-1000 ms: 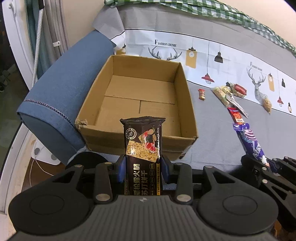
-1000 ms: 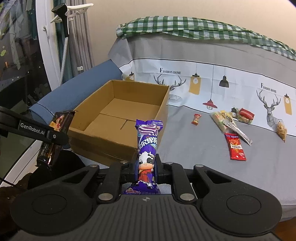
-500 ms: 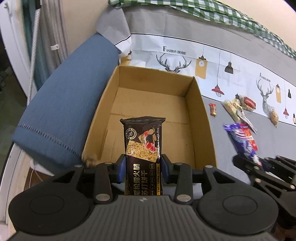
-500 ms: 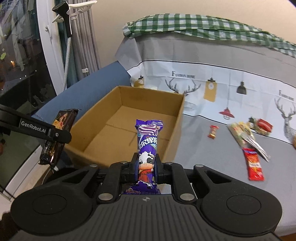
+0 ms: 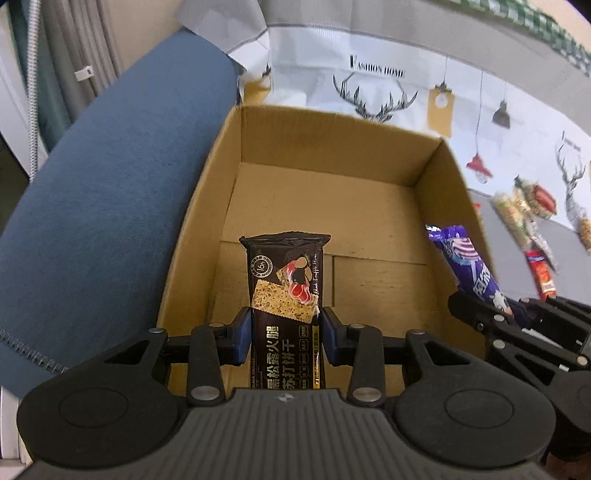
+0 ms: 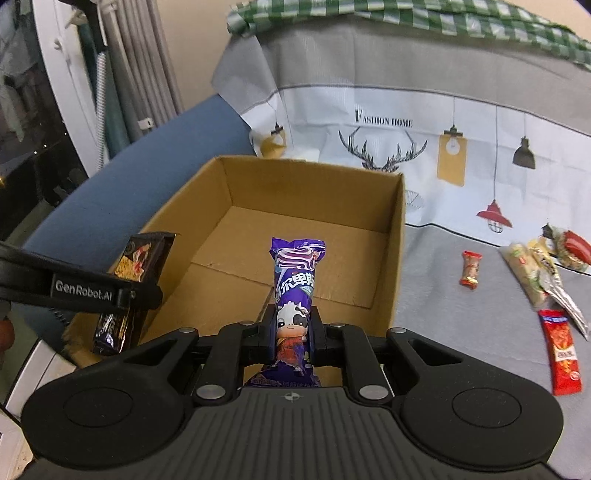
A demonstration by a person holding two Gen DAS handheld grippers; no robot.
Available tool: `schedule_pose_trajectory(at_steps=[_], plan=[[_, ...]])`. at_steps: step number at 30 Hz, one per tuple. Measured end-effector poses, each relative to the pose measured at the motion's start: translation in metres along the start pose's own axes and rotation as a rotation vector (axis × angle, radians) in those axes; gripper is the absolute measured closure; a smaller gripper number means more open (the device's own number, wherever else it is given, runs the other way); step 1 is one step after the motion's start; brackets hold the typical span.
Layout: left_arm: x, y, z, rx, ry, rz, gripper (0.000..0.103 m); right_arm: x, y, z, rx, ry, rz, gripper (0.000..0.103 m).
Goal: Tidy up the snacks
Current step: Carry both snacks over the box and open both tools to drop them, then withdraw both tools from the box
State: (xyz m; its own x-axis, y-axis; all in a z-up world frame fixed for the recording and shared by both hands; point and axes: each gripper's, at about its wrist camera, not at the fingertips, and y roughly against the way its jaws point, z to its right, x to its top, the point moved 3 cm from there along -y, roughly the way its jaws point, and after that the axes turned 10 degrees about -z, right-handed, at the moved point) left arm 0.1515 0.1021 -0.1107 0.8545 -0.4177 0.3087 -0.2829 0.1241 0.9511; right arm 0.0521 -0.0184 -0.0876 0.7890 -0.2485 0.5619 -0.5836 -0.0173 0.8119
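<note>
Cardboard box (image 5: 436,206), open-topped, brown, w/ bare floor flaps, is the landmark here: it sits on a grey printed cloth (image 6: 443,302) w/ deer and lamp drawings, a blue fabric bolster (image 5: 110,206) touching its left wall.

Left gripper (image 5: 284,338) hangs over the box's near edge, pointing steeply down into it. Its blue pads pinch a dark brown cracker packet (image 5: 286,291) w/ gold lettering and a cracker picture, upright, top end above the box floor near the left-front corner. In the right wrist view same packet (image 6: 127,291) shows at the box's left-front corner, clamped under a black finger.

Right gripper (image 6: 293,332) is at the box's near wall too, closer to the right side. Jaws nearly together, squeezing a slim purple candy packet (image 6: 295,291) w/ a cartoon cow, upright, its top over the box interior. From the left wrist view that packet (image 5: 467,266) leans along the box's right wall.

Right of the box, on the cloth, well apart from it: small red-wrapped sweet (image 6: 471,273), long red sachet (image 6: 563,354), silver foil stick (image 6: 563,295), pale clear-wrapped snack bar (image 6: 524,273), red-and-clear snack bag (image 6: 572,249). Behind the box, a green-white checked cloth (image 6: 406,18) drapes over the top.
</note>
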Motion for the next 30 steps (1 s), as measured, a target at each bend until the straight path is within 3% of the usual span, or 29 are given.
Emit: schedule_pose_trajectory(at_steps=[10, 11, 12, 13, 14, 15, 18, 25, 30], plan=[[0.015, -0.052, -0.006, 0.038, -0.035, -0.058, 0.059, 0.011, -0.061, 0.004, -0.014, -0.013, -0.070, 0.087], [0.016, -0.053, -0.007, 0.042, -0.033, -0.052, 0.049, 0.011, -0.064, 0.005, -0.015, -0.017, -0.073, 0.085], [0.018, -0.052, -0.006, 0.048, -0.027, -0.044, 0.018, 0.012, -0.067, 0.006, -0.016, -0.021, -0.073, 0.082], [0.020, -0.050, -0.008, 0.060, -0.018, -0.030, 0.006, 0.013, -0.068, 0.007, -0.020, -0.025, -0.071, 0.074], [0.021, -0.045, -0.011, 0.099, 0.000, -0.005, 0.001, 0.015, -0.068, 0.007, -0.025, -0.030, -0.069, 0.049], [0.020, -0.038, -0.012, 0.094, 0.001, 0.028, 0.000, 0.016, -0.066, 0.009, -0.034, -0.042, -0.057, 0.034], [0.010, -0.021, -0.015, 0.070, 0.003, 0.037, 0.000, 0.018, -0.049, 0.014, -0.040, -0.062, -0.014, 0.019], [-0.061, 0.033, -0.011, 0.136, 0.067, 0.067, 0.000, -0.018, 0.016, 0.000, 0.016, -0.013, -0.032, 0.010], [-0.121, 0.066, 0.000, 0.098, 0.098, 0.033, 0.000, -0.061, 0.077, -0.018, 0.006, 0.063, 0.014, 0.007]])
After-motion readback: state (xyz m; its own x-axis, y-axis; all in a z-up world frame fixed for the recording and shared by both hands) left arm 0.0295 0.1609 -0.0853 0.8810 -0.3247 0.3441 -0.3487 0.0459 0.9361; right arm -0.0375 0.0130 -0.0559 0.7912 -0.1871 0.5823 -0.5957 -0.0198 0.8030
